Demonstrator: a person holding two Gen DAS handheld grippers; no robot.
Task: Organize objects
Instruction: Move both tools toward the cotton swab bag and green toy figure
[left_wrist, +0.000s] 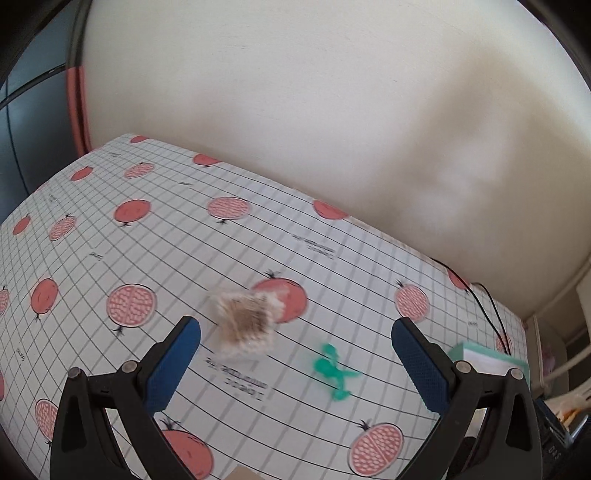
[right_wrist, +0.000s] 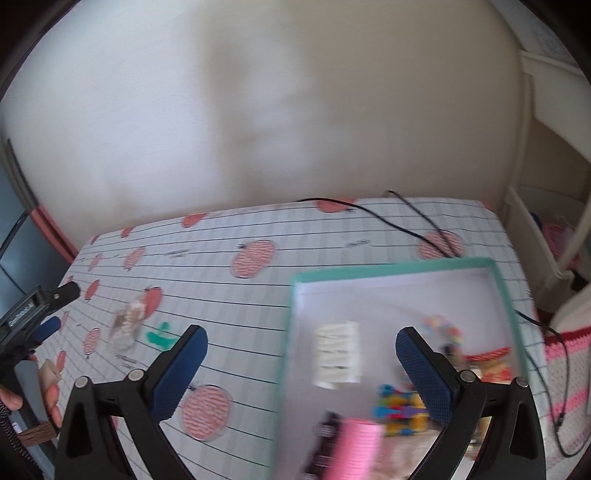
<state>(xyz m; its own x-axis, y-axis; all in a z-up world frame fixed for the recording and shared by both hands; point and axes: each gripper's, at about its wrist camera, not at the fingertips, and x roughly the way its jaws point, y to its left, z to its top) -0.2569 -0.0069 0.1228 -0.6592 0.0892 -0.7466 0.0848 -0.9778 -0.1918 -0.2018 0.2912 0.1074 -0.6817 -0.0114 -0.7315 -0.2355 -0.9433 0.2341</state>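
In the left wrist view a clear packet of beige cotton swabs (left_wrist: 245, 325) lies on the pomegranate-print tablecloth (left_wrist: 147, 229), just beyond my open left gripper (left_wrist: 295, 323). A green clip (left_wrist: 332, 369) lies between its fingers, nearer the right one. My right gripper (right_wrist: 301, 332) is open and empty above the left edge of a teal-rimmed box (right_wrist: 399, 264). The box holds a white comb-like clip (right_wrist: 338, 354), a pink roller (right_wrist: 356, 446) and small colourful pieces (right_wrist: 399, 406). The right wrist view also shows the packet (right_wrist: 127, 325), the green clip (right_wrist: 160, 336) and the left gripper (right_wrist: 57, 310).
A black cable (right_wrist: 406, 218) runs across the table's far right corner and down its side. A cream wall stands behind the table. Pink-striped crochet fabric (right_wrist: 565, 369) lies to the right of the box. A person's hand (right_wrist: 51, 398) holds the left gripper.
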